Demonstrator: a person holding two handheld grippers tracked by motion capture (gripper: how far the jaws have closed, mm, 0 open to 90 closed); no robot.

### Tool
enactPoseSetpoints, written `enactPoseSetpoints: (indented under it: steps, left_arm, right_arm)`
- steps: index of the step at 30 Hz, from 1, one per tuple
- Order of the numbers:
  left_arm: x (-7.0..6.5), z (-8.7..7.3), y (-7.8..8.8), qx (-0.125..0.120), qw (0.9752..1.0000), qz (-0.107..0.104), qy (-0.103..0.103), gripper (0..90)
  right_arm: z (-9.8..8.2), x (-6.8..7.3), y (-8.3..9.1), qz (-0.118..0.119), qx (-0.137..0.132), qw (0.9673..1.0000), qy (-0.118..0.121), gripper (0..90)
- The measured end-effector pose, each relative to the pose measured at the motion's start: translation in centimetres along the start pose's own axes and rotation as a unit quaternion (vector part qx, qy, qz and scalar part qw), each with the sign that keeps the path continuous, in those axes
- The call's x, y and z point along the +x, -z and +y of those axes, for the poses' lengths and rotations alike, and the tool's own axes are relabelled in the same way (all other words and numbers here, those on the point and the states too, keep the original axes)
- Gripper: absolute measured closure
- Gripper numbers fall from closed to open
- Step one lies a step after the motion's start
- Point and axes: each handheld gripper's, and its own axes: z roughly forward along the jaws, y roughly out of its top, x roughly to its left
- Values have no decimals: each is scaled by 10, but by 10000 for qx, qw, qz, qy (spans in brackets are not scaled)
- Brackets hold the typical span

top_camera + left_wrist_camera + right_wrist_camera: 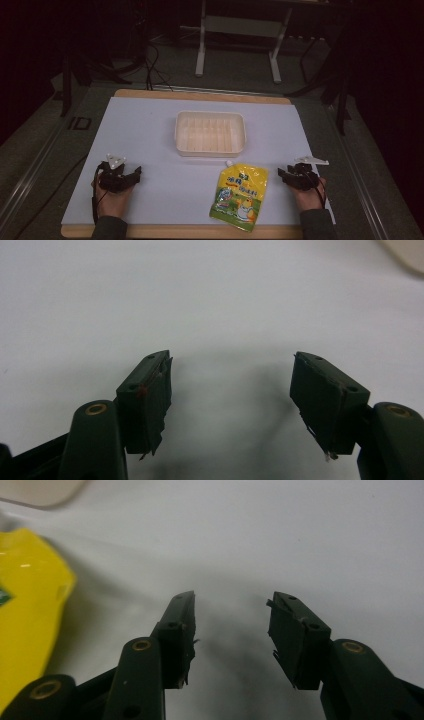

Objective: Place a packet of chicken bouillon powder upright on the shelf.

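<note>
Lying flat near the front edge of the white table [150,130], the yellow pouch [239,197] sits between your two hands, closer to your right one, with its white spout cap aimed at the clear plastic tray [210,131] just beyond it. The print on the pouch shows a cartoon figure and a band of characters across the top, but they are too small and blurred to read, so no brand can be told.

Your left gripper [134,174] rests on the table well to the left of the pouch, jaws spread with only bare tabletop between them, as the left gripper view [232,390] makes plain. Your right gripper [281,174] rests just right of the pouch, jaws likewise apart and holding nothing [232,630].

The high view gives you the whole layout: tray in the middle, pouch in front of it, both hands at the near edge. The right gripper view adds a close look at the pouch's yellow edge [30,605] off to its left and a corner of the tray [45,492]; the left gripper view catches a corner of the tray [405,255] at its top right.
</note>
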Motion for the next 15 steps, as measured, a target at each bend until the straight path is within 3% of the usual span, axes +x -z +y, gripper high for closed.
enactPoseSetpoints:
  steps: [4, 11, 15]
  left_arm:
    - [-1, 1, 2, -113, 9999, 43, -74, 377]
    - [5, -1, 1, -91, 9998, 90, 123, 375]
    - [2, -1, 0, -68, 9999, 134, 26, 370]
  right_arm:
    - [0, -4, 8, 241, -23, 9997, -33, 539]
    - [3, -1, 15, 497, -96, 9987, 8, 506]
    - [7, 3, 18, 653, -173, 9977, 35, 474]
